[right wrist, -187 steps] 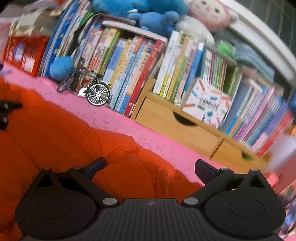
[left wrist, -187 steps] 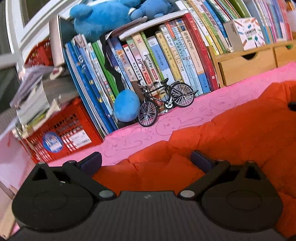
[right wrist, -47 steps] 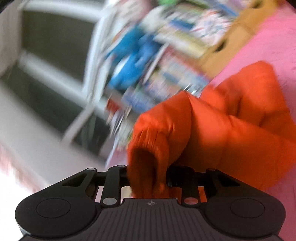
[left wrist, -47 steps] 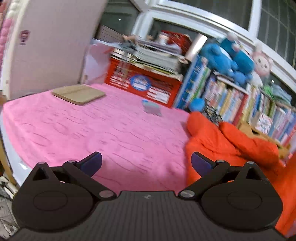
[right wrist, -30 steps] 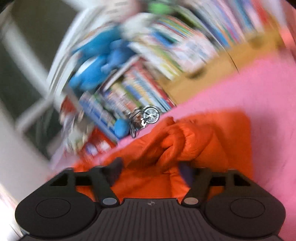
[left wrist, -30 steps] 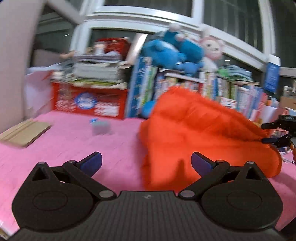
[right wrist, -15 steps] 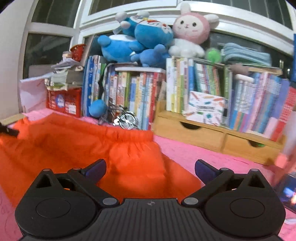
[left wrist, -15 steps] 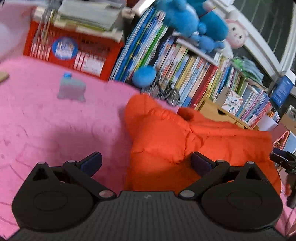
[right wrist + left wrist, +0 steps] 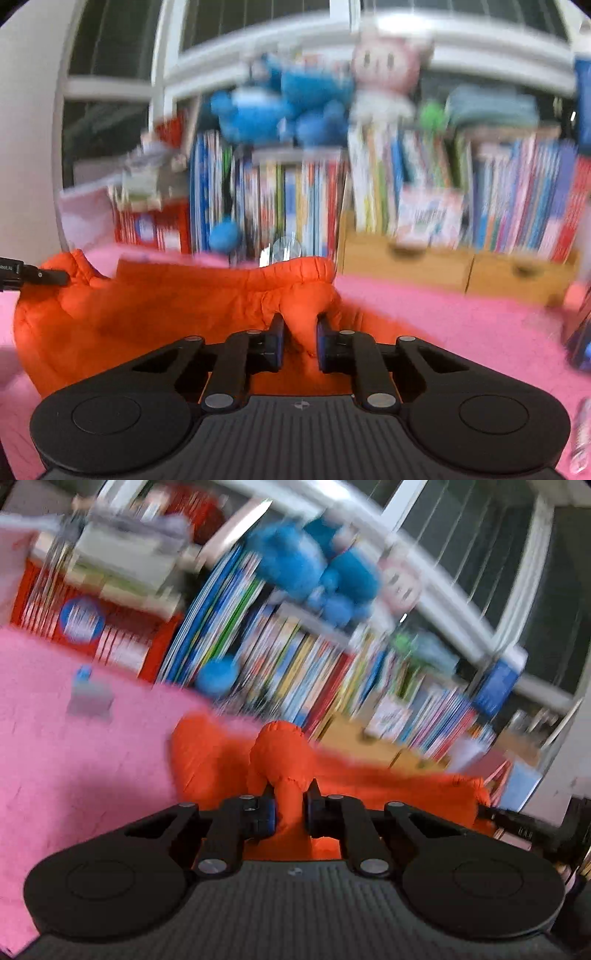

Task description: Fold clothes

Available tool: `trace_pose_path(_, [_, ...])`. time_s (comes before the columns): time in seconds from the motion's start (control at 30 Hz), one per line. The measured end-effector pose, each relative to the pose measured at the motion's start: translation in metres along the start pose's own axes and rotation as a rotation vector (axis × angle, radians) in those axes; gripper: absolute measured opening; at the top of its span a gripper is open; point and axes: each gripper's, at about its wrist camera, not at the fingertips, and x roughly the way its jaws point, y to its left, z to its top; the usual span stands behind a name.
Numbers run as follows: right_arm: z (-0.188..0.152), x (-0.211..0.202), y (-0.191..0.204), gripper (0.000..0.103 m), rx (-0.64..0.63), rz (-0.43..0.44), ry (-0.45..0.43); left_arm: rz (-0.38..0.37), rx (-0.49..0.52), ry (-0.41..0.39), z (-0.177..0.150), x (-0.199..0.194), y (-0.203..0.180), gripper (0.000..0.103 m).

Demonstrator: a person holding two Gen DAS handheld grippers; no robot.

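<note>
- My left gripper (image 9: 289, 808): fingers pinched on a puffed fold of the orange jacket (image 9: 280, 753), cloth bulging up between them.
- My right gripper (image 9: 299, 341): fingers clamped on another bunch of the same jacket (image 9: 166, 306).
- Jacket lies spread between both grips on the pink blanket (image 9: 74, 746).
- Behind: bookshelf (image 9: 424, 184), blue plush toys (image 9: 314, 572), all motion-blurred.

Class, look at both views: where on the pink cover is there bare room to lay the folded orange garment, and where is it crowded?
Bare pink cover lies left of the orange garment, below the small grey object. Another bare patch runs right of the garment, before the wooden drawers. The back edge is crowded with books.
</note>
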Motion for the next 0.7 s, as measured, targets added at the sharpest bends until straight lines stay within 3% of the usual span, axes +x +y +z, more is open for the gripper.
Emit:
trace_pose_path(0.17, [0.048, 0.013, -0.013, 0.018, 0.011, -0.087, -0.107, 0.03, 0.176, -0.12, 0.059, 0.027, -0.036, 0.013])
trace_pose_path(0.27, [0.072, 0.04, -0.023, 0.018, 0.018, -0.164, -0.125, 0.139, 0.277, -0.11, 0.089, 0.077, -0.041, 0.014])
trace_pose_path(0.37, [0.069, 0.091, -0.039, 0.018, 0.052, -0.256, -0.025, 0.279, 0.316, -0.028, 0.098, 0.137, -0.029, 0.014])
trace_pose_path(0.53, [0.02, 0.166, -0.06, 0.019, 0.087, -0.327, 0.199, 0.435, 0.388, 0.153, 0.062, 0.208, -0.002, 0.018])
trace_pose_path(0.63, [-0.011, 0.191, -0.058, 0.02, 0.035, -0.359, 0.293, 0.492, 0.422, 0.245, 0.031, 0.221, 0.017, 0.027])
trace_pose_path(0.7, [-0.026, 0.201, -0.06, 0.023, 0.03, -0.367, 0.318, 0.514, 0.414, 0.257, 0.022, 0.22, 0.029, 0.037])
